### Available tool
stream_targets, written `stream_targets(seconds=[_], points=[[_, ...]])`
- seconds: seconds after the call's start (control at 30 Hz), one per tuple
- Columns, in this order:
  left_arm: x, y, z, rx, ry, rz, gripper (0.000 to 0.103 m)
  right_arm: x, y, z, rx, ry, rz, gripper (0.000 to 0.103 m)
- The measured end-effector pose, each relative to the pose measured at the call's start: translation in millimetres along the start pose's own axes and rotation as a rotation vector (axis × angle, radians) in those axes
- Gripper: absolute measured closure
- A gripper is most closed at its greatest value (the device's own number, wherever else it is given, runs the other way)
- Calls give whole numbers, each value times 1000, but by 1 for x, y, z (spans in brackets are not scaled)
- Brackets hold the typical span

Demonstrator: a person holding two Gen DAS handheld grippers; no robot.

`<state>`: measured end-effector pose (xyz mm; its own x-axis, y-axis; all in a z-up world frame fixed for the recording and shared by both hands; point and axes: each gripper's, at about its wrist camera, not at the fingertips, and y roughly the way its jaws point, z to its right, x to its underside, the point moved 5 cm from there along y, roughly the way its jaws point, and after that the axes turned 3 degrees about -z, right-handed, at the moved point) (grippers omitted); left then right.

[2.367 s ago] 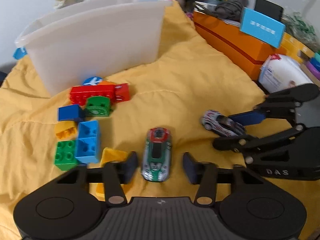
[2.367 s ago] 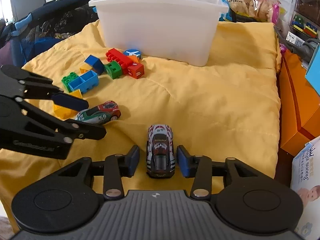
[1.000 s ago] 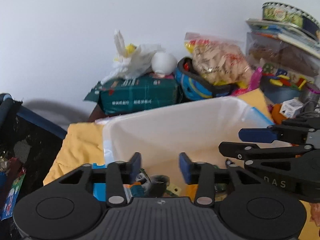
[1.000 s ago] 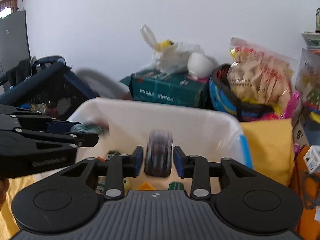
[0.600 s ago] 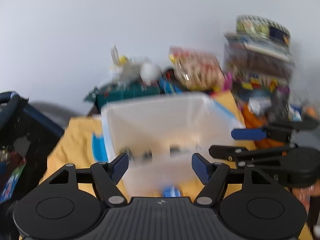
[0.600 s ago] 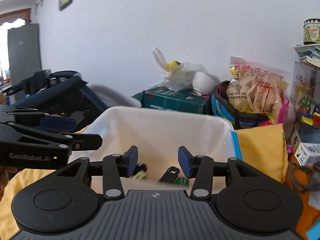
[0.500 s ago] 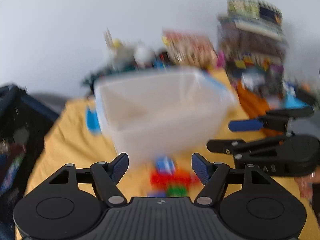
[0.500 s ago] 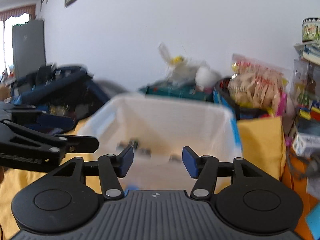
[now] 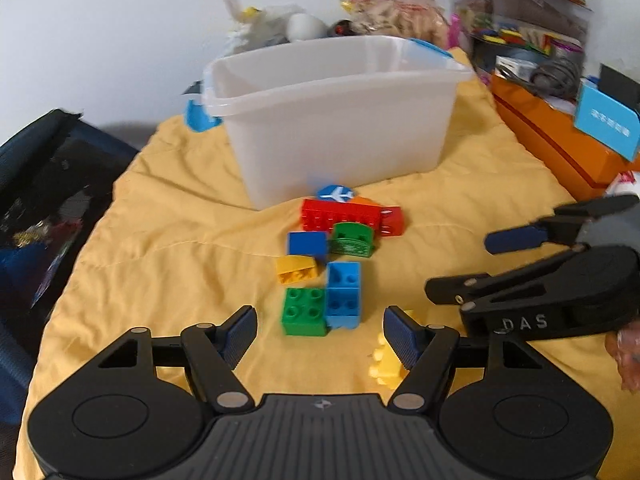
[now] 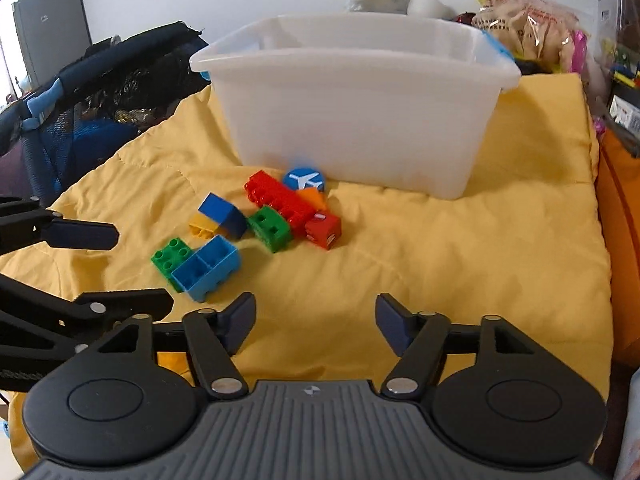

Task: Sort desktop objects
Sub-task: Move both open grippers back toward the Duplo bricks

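Observation:
A white plastic bin [image 9: 340,120] [image 10: 360,112] stands on the yellow quilt [image 9: 168,240] [image 10: 460,248]. In front of it lies a cluster of toy bricks: a long red brick [image 9: 340,214] [image 10: 280,196], a green brick [image 9: 303,312] [image 10: 172,256], a light blue brick [image 9: 343,294] [image 10: 208,268], a dark blue brick [image 9: 307,243] [image 10: 224,212] and a round blue aeroplane tile [image 9: 335,193] [image 10: 304,179]. A yellow brick [image 9: 386,364] lies by the left gripper's right finger. My left gripper [image 9: 320,334] is open and empty just short of the green and light blue bricks. My right gripper [image 10: 316,326] is open and empty over bare quilt.
An orange box [image 9: 560,152] with a blue card [image 9: 606,126] lines the right side. A dark mesh cot [image 10: 100,92] stands at the left. Bags and a snack packet [image 10: 528,16] are behind the bin.
Both grippers carried the toy cars up over the bin, opened and dropped them in. Both have since come back down, open and empty, towards the bricks on the quilt.

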<state>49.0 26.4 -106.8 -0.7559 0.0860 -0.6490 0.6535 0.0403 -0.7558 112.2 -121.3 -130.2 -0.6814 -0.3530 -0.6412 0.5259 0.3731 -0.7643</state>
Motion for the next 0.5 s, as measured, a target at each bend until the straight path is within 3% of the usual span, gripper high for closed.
stream_targets(seconds=[0.3,0.5], points=[[8,-7,-11,114,-115,-28,30,13,-5,-4,9,41,3,22],[5,-13,-9,103,-93,5,30,14,-5,-5,-2,51,-15,22]])
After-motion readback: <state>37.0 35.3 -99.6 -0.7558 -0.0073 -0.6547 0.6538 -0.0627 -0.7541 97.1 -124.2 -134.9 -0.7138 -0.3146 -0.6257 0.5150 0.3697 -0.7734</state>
